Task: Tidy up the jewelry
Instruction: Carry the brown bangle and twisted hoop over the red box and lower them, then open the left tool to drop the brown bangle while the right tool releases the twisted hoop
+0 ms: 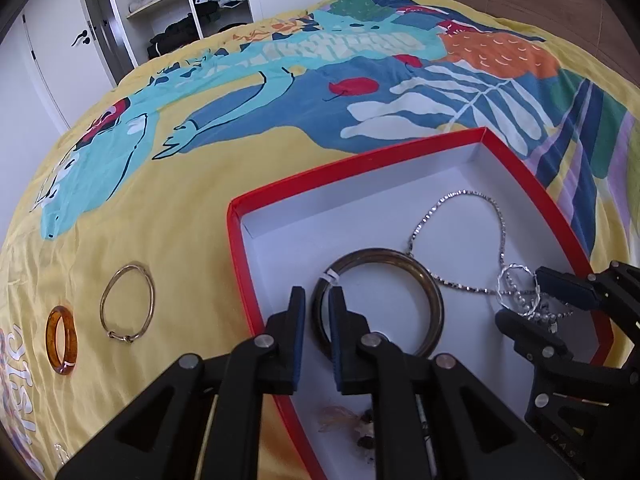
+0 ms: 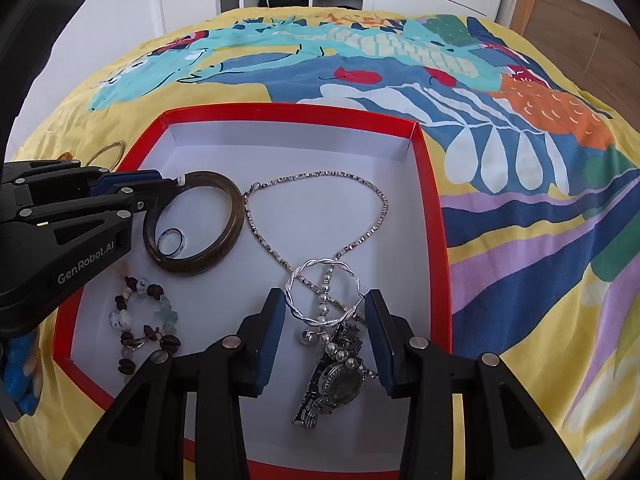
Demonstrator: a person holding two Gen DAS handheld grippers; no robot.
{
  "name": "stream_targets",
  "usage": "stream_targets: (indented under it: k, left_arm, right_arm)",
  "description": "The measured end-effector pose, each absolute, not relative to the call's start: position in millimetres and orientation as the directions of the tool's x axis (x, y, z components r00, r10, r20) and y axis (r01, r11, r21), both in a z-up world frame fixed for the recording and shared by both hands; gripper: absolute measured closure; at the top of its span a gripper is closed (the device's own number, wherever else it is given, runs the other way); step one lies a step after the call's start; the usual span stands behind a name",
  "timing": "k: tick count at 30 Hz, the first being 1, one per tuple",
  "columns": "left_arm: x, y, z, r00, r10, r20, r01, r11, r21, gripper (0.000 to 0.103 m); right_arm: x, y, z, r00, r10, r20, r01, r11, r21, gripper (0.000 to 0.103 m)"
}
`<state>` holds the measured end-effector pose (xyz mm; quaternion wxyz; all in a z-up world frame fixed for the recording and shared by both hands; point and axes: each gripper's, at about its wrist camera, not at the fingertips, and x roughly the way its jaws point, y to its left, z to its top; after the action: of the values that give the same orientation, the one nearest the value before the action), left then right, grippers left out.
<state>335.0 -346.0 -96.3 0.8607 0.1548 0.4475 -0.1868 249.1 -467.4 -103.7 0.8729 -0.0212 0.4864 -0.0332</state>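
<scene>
Pads of the left gripper (image 1: pixel 317 300) sit slightly apart around the rim of the dark bangle (image 1: pixel 400 276) inside the red box (image 1: pixel 280 184), not pressing it. The bangle looks stiff and smooth; I would grip across its rim. The right gripper (image 2: pixel 326 312) is open around the twisted silver ring (image 2: pixel 320 280).

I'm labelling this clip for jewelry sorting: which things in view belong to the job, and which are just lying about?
Part of the job:
red box
dark bangle
silver chain necklace
twisted silver bracelet
watch
beaded bracelet
thin gold bangle
amber ring

Just lying about:
patterned bedspread
wardrobe shelves
</scene>
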Motion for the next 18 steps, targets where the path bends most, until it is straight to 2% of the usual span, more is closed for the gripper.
stream_targets:
  k: [5, 9, 18]
  left_arm:
    - [331.2, -345.3, -93.2, 0.528, -0.206, -0.824, 0.47, 0.879, 0.08, 0.082]
    - [325.4, -344.8, -84.6, 0.535, -0.234, -0.812, 0.481, 0.874, 0.065, 0.067]
    - [299.0, -334.8, -45.9, 0.57, -0.283, -0.771, 0.506, 0.86, 0.058, 0.065]
  right_arm:
    - [244.1, -468.6, -101.2, 0.527, -0.086, -0.845, 0.046, 0.996, -0.072, 0.061]
    - [237.2, -472.1, -93.2, 0.546, -0.083, -0.834, 0.063, 0.996, -0.057, 0.061]
    - [213.3, -471.1, -59.1, 0.578, -0.097, -0.81, 0.106, 0.993, -0.044, 0.057]
